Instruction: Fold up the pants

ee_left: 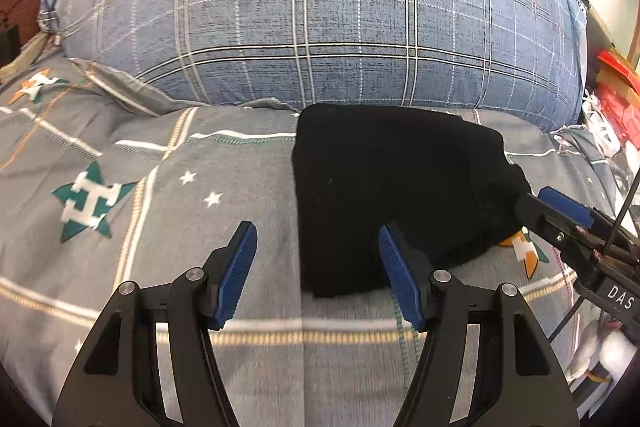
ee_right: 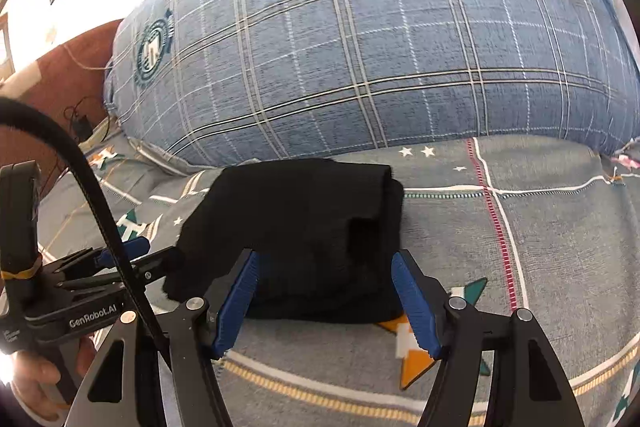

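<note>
Between my two blue-padded fingers, the left gripper [ee_left: 318,273] holds nothing. Its jaws stand apart over the bed cover. The near left corner of the black folded soft pants [ee_left: 384,195] lies just ahead, close to the right-hand finger pad [ee_left: 398,281], but I cannot tell if the pad touches the cloth.

The right gripper [ee_right: 324,301] is spread wide too, with nothing pinched. The near edge of the pants [ee_right: 304,227] sits just in front of its fingers and partly between them. In the left wrist view, the right gripper [ee_left: 532,205] shows off to the right, with its tip at the far right edge of the pants.

Farther out, the pants rest as a thick little stack on the grey bed sheet with green stars [ee_left: 120,187]. Behind them is the big blue checked pillow [ee_left: 320,7].

I think the folding is about done and I am letting go. To do this well, I should pull both grippers straight back and a bit up, slowly. The cloth is soft and fuzzy, so a ribbed pad could catch it and drag a layer loose. I would keep the jaws wide until they are clear. The top layer looks a bit lumpy on the right side, so a gentle pat may help it lie flat.
</note>
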Demonstrator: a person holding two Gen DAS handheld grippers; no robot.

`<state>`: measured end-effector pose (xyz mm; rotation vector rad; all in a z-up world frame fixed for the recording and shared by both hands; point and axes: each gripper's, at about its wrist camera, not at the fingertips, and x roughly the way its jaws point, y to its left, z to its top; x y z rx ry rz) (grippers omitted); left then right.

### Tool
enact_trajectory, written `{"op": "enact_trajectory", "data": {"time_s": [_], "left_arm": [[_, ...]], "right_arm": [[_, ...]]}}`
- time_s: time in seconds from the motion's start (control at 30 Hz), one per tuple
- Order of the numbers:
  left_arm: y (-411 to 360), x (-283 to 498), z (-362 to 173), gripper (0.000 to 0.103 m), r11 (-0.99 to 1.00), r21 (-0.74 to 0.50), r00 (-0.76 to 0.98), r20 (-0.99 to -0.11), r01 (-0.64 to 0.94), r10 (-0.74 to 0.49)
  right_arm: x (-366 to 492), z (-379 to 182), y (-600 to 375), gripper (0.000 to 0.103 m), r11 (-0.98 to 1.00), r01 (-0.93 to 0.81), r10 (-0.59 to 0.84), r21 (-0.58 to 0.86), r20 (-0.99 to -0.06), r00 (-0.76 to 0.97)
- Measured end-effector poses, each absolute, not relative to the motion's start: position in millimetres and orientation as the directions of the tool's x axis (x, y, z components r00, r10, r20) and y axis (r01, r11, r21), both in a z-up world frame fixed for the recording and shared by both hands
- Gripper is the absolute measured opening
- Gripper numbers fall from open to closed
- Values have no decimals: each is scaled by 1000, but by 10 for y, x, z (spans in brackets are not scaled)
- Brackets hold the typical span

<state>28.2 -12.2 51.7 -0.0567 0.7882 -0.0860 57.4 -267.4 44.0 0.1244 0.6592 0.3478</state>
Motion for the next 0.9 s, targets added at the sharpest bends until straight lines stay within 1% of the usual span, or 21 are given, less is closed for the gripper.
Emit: {"op": "enact_trajectory", "data": {"time_s": [0.4, 0.9], "left_arm": [[-61, -170, 644, 64, 999, -45, 752, -659, 0, -30], [-123, -587, 828, 64, 1000, -25, 801, -599, -4, -12]], "right_arm": [[237, 508, -2471, 66, 926, -312, 377, 212, -560, 738], [-85, 593, -2420, 66, 920, -338, 391, 200, -538, 747]]}}
